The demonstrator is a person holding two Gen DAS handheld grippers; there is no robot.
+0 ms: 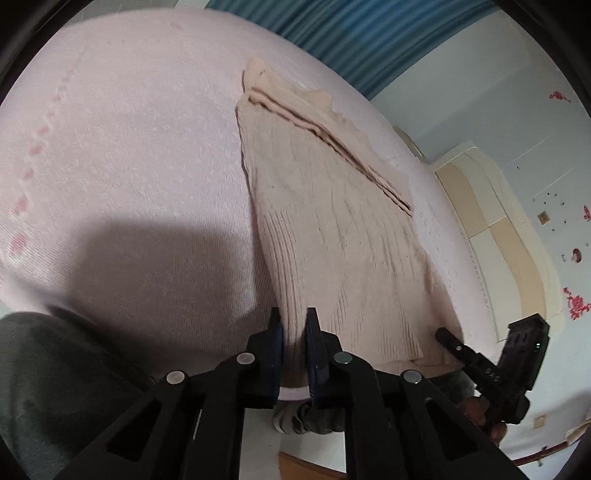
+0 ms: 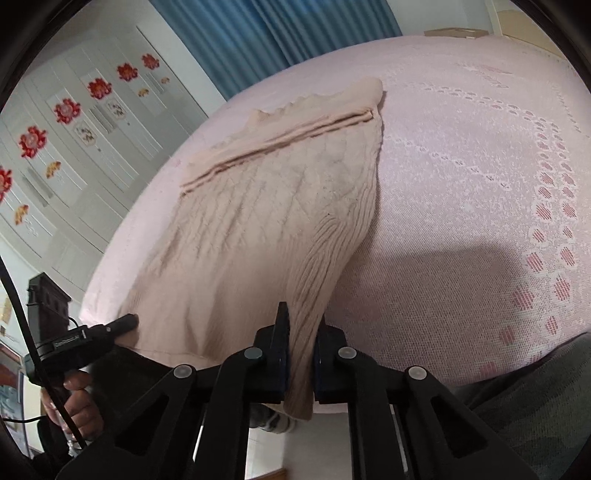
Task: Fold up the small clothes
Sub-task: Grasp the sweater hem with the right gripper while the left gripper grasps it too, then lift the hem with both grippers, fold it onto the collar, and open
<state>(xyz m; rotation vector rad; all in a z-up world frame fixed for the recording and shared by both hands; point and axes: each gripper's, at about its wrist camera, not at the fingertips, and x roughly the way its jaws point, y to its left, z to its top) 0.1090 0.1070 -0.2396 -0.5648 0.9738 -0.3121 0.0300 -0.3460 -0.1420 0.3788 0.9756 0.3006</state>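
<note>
One beige knitted sweater (image 1: 332, 229) lies on a pink bedspread (image 1: 129, 166), blue curtains (image 1: 332, 33) and flower-decorated white wardrobe doors (image 2: 74, 122) beyond. Two grippers: the left gripper (image 1: 293, 325) and right gripper (image 2: 301, 325) each pinch its near hem. Its long axis runs from 6 o'clock toward 12, folded sleeves farthest.

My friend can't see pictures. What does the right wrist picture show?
The right tongs pinch the near corner of a beige knitted sweater lying on a pink bedspread. The left tongs grip its other near corner.
</note>
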